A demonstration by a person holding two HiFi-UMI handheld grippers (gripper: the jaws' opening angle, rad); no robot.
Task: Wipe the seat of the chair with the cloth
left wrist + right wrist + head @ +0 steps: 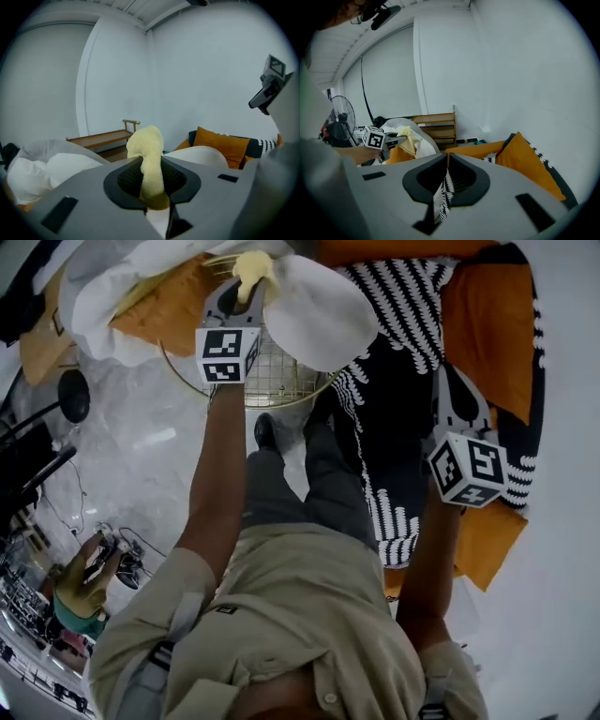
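Left arm [214, 479] extended straight forward, forearm bare, its hand hidden behind the marker cube [228, 354]; left gripper [247, 285] pointing away from the body, jaws closed on a yellow cloth [149, 154], which stands up out of the pinch; right arm [433, 563] bent less far forward and held to the person's right side; right gripper [448, 376] also pointing forward, jaws drawn nearly together with a strip of black-and-white patterned fabric [442, 200] clamped between them; the two grippers well apart.
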